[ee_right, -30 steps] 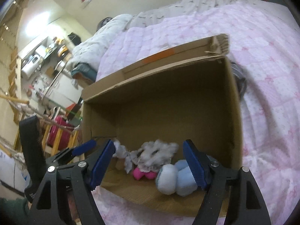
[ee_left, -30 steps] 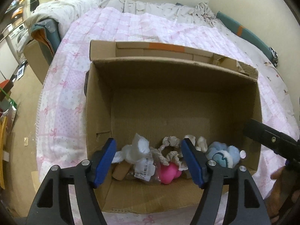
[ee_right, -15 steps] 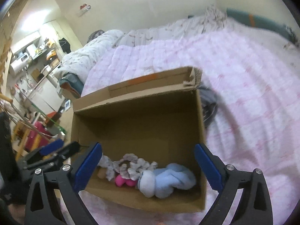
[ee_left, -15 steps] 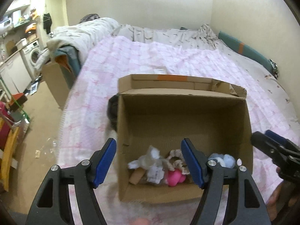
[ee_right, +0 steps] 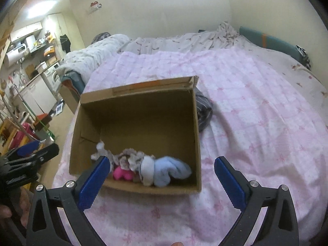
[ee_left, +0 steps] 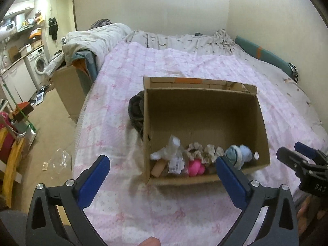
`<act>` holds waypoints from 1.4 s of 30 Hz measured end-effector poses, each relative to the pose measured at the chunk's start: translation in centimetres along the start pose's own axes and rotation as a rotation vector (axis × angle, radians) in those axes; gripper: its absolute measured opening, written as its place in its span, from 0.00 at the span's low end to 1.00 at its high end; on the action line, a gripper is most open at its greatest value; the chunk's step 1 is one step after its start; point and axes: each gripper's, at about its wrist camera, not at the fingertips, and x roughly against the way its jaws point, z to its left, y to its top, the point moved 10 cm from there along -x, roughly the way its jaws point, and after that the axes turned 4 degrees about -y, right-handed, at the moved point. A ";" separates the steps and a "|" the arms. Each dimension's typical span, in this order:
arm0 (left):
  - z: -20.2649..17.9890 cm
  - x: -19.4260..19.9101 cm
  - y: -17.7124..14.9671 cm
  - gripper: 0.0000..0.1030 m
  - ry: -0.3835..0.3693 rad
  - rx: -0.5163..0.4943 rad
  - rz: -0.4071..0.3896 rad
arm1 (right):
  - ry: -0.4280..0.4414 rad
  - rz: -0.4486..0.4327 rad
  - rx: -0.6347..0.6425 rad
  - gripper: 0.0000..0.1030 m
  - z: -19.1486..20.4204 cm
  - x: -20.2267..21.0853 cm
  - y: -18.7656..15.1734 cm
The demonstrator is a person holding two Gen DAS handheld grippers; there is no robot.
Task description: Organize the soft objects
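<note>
An open cardboard box (ee_left: 205, 112) (ee_right: 135, 119) stands on the pink quilt. Along its near wall lie a blue-and-white rolled sock (ee_left: 238, 153) (ee_right: 164, 170), a pink soft toy (ee_left: 196, 167) (ee_right: 122, 173), beige scrunchies (ee_left: 203, 150) (ee_right: 131, 157) and a white wrapped item (ee_left: 172, 149). My left gripper (ee_left: 163, 177) is open and empty, held back above the quilt in front of the box. My right gripper (ee_right: 162, 178) is open and empty, also short of the box; it shows at the right in the left wrist view (ee_left: 299, 164).
A dark garment (ee_left: 136, 112) (ee_right: 203, 110) lies against the box's side. The pink quilt (ee_left: 143, 205) covers the bed; a rumpled duvet (ee_left: 98, 39) and a second carton (ee_left: 67, 90) sit at the left. Cluttered floor (ee_left: 51, 135) lies left of the bed.
Both grippers have pulled back and up from over the box, so the box now looks smaller and farther. The right jaws opened wider. The items stay in the box.
</note>
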 end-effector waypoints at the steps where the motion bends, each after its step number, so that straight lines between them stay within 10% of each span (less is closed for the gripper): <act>1: 0.1 0.2 -0.5 1.00 -0.004 0.008 0.007 | 0.001 0.000 -0.003 1.00 0.1 0.3 -0.3; 42: 0.6 0.4 -2.8 1.00 -0.027 0.072 0.004 | -0.044 0.003 0.043 1.00 1.4 0.9 -2.9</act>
